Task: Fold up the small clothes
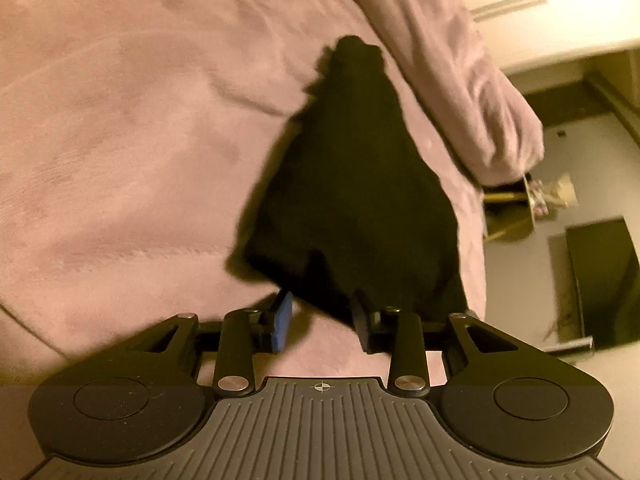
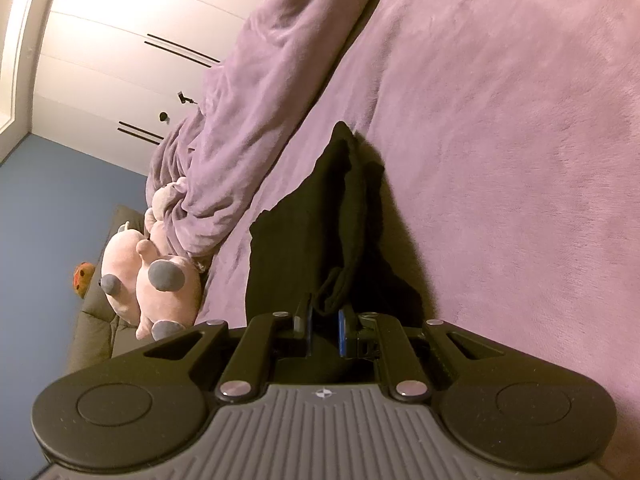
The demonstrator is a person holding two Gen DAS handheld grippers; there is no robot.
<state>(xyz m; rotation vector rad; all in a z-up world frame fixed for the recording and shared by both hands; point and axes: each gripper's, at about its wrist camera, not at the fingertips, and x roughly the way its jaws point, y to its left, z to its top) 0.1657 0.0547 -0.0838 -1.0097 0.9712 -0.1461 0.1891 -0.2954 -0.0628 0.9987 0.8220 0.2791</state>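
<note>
A small black garment (image 1: 352, 184) lies on the purple bed cover (image 1: 120, 140), narrowing to a point at its far end. My left gripper (image 1: 322, 314) is at its near edge. The blue left pad (image 1: 283, 320) stands bare beside the cloth, and the hem drapes over the right finger (image 1: 362, 320), so the jaws are apart and not pinching. In the right wrist view the same garment (image 2: 304, 232) rises from the cover (image 2: 500, 140) in a ridge. My right gripper (image 2: 325, 316) is shut on a bunched fold of it.
A rolled purple blanket (image 1: 460, 80) (image 2: 248, 120) runs along the bed beside the garment. A pink plush toy (image 2: 152, 276) lies at its end, near a grey cushion (image 2: 96, 320). White wardrobe doors (image 2: 120, 40) stand behind. Past the bed edge are the floor and an open box (image 1: 508, 208).
</note>
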